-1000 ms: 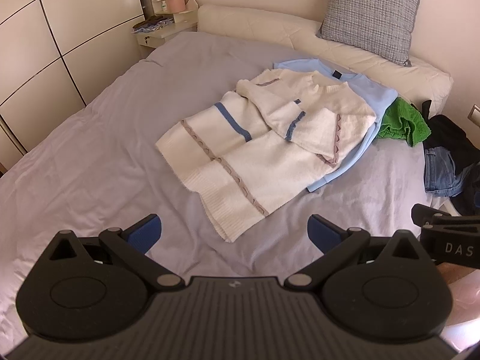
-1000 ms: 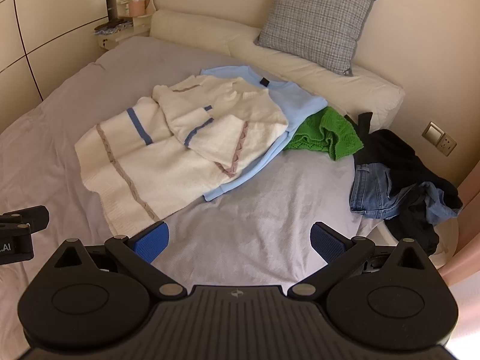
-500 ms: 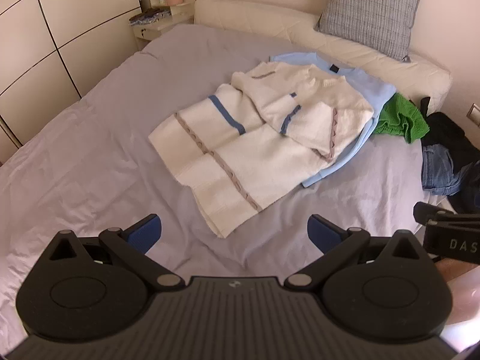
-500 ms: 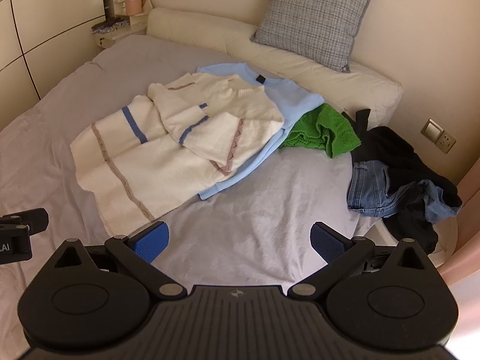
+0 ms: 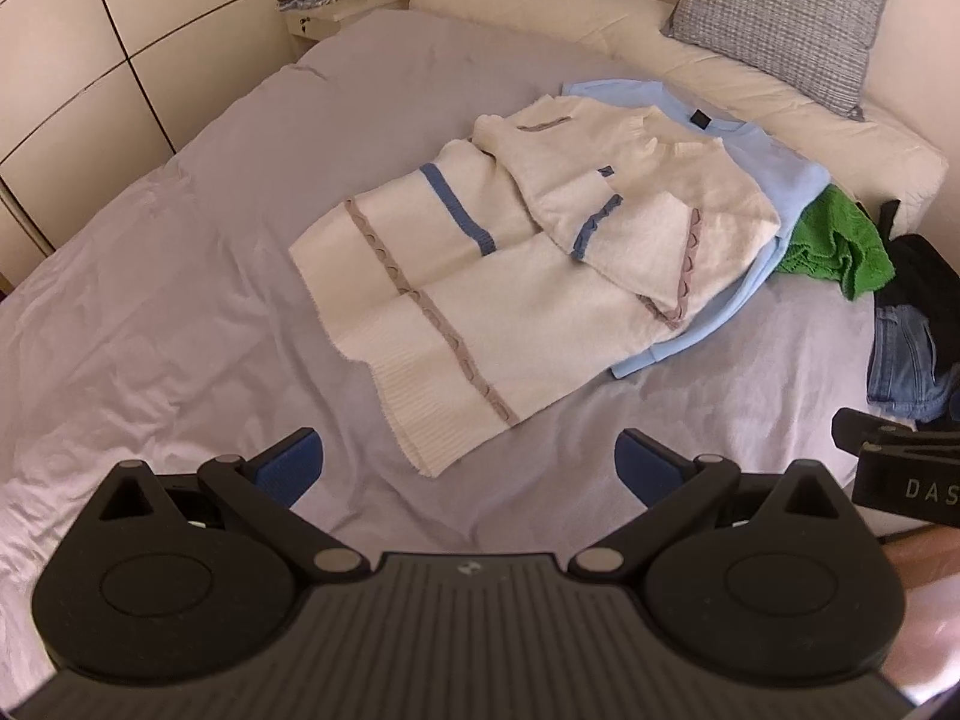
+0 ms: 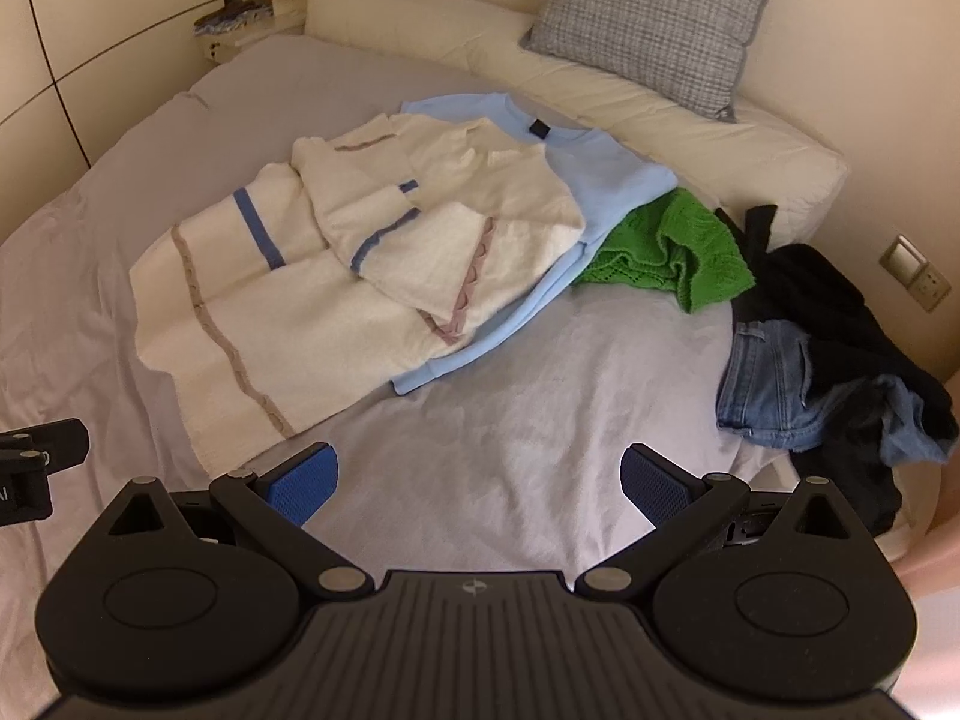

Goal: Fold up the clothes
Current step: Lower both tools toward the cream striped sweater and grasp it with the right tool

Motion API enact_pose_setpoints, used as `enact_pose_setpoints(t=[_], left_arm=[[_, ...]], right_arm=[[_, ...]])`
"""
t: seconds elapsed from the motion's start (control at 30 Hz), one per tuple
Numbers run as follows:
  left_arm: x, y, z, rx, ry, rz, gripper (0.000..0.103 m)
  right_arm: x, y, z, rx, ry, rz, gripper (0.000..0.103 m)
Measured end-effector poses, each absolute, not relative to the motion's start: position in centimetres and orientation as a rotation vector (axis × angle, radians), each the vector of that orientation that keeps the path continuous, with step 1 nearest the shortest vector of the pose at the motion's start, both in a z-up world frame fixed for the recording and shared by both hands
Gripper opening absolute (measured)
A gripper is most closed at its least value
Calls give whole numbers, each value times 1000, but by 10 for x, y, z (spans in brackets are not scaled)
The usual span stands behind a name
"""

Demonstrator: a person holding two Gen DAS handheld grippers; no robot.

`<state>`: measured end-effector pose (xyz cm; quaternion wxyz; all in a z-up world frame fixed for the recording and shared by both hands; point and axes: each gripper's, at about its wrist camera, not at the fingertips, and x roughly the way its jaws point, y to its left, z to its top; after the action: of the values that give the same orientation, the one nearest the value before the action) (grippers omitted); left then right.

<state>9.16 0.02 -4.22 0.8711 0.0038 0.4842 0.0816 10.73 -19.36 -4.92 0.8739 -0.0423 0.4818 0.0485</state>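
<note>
Lavender bed sheet point(image 5: 150, 276) fills the foreground, and both claws hang over it, left claw point(image 5: 468, 465) and right claw point(image 6: 479, 480), each spread wide and empty. Beyond lies the cream sweater point(image 5: 480, 300) (sleeves folded in) atop a light blue top point(image 6: 606, 180); green knit point(image 6: 672, 246), jeans point(image 6: 768, 384), then a grey pillow point(image 6: 654, 18).

Striped cream sweater point(image 5: 498, 300), sleeves folded in, atop blue top point(image 6: 606, 180)
</note>
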Motion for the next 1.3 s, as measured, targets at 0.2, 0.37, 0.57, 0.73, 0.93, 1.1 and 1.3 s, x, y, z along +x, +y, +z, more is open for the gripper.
enact_pose_setpoints(t=[0.2, 0.37, 0.57, 0.73, 0.93, 1.1, 1.3], left_arm=[[141, -12, -56, -44, 1046, 207, 103], [181, -16, -82, -109, 1110, 252, 102], [220, -23, -121, -168, 1179, 289, 102], [251, -34, -149, -193, 1226, 273, 94], [288, -42, -183, -249, 1282, 222, 82], [316, -32, -203, -347, 1313, 236, 74], [341, -17, -219, -398, 1329, 292, 77]], right_arm=[[163, -208, -58, -114, 1023, 147, 103], [214, -216, -73, -172, 1030, 202, 103], [266, -228, -108, -217, 1080, 271, 98], [305, -244, -137, -207, 1102, 312, 90], [357, -261, -168, -181, 1156, 352, 56], [399, -266, -185, -179, 1149, 424, 46], [447, -249, -204, -206, 1136, 532, 46]])
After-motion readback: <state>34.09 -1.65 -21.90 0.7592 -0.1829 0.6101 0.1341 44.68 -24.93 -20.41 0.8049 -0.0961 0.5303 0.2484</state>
